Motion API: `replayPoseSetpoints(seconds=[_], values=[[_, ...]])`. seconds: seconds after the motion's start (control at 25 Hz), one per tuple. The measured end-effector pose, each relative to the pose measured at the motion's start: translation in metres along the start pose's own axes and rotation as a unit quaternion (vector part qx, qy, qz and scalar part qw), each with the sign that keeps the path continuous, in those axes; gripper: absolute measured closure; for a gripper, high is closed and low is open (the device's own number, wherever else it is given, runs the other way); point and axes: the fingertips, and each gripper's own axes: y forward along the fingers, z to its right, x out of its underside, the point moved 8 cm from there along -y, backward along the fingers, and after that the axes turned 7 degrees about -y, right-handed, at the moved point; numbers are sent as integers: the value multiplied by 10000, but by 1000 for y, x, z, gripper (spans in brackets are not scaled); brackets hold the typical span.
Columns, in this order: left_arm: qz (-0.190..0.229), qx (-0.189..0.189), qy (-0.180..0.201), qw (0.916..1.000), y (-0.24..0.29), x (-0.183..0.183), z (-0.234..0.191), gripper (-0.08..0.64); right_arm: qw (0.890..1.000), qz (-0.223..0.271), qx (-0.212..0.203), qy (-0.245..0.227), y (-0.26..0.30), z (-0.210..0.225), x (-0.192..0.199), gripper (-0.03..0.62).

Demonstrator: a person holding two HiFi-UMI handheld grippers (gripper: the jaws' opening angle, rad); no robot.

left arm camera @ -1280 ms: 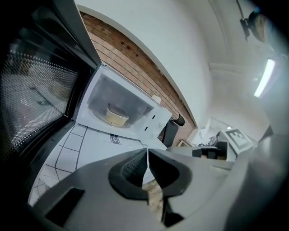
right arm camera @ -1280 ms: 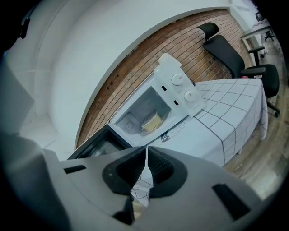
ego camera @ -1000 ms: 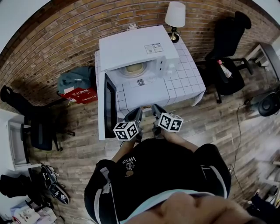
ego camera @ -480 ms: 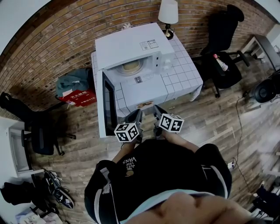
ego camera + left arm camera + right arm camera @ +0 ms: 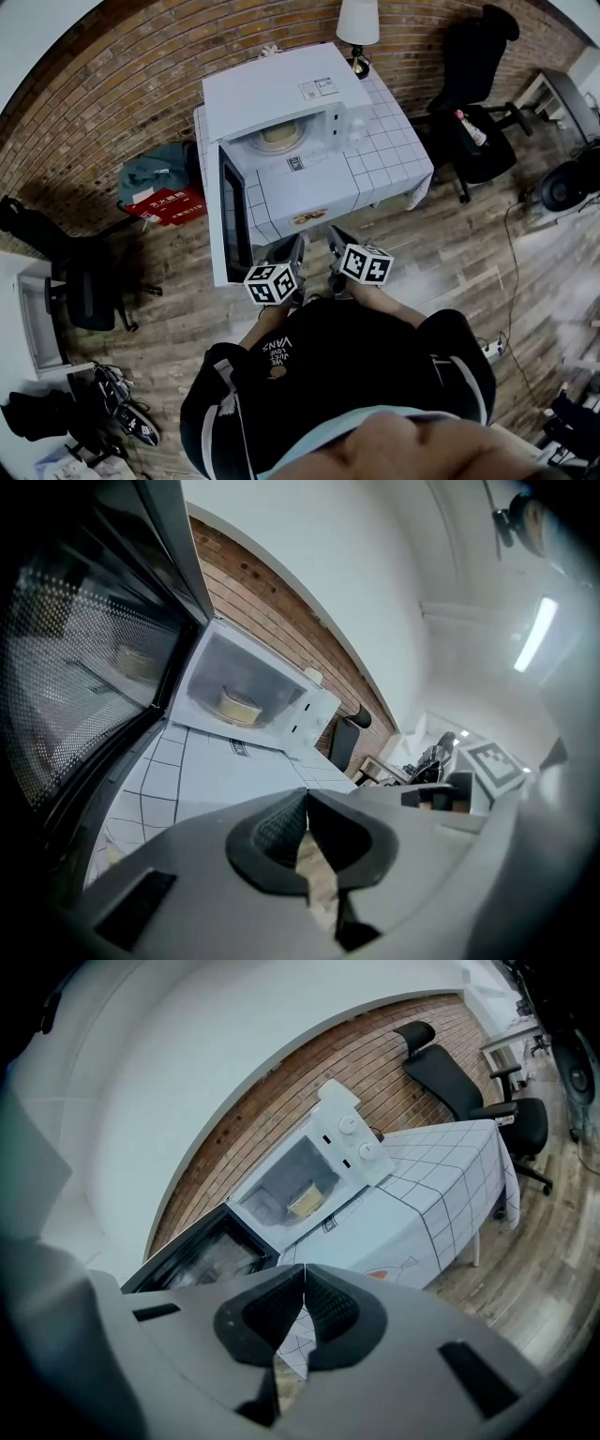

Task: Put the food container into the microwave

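Note:
A white microwave [image 5: 281,94] stands on a table [image 5: 394,159] with a checked cloth, its door [image 5: 232,225] swung wide open to the left. A round pale food container [image 5: 279,138] sits inside the cavity, and it also shows in the left gripper view [image 5: 238,705] and the right gripper view [image 5: 305,1201]. My left gripper [image 5: 296,246] and right gripper [image 5: 334,236] hang side by side at the table's front edge, well short of the microwave. Both are shut with nothing between the pads, as seen on the left gripper [image 5: 306,803] and the right gripper [image 5: 304,1279].
A lamp [image 5: 356,23] stands at the table's back corner. A black office chair [image 5: 478,66] is to the right and another chair [image 5: 84,281] to the left. A green bag [image 5: 159,169] lies by the brick wall. The open door juts out over the wooden floor.
The table and microwave sit slightly higher and further left in the head view than a second ago. Both grippers stay shut and side by side, and the container has not moved.

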Motion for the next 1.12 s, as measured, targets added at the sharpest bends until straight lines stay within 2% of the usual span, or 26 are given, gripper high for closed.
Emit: replayPoseSetpoints(seconds=[0.6,1.12], values=[[126,-40,-107,9999,-7,4,-1,548,9996,-88,78,-260,-4,-3,2,588],[130,-46,-127,9998,-4,5,1,548,9996,-74,64,-280,-4,-1,0,588]])
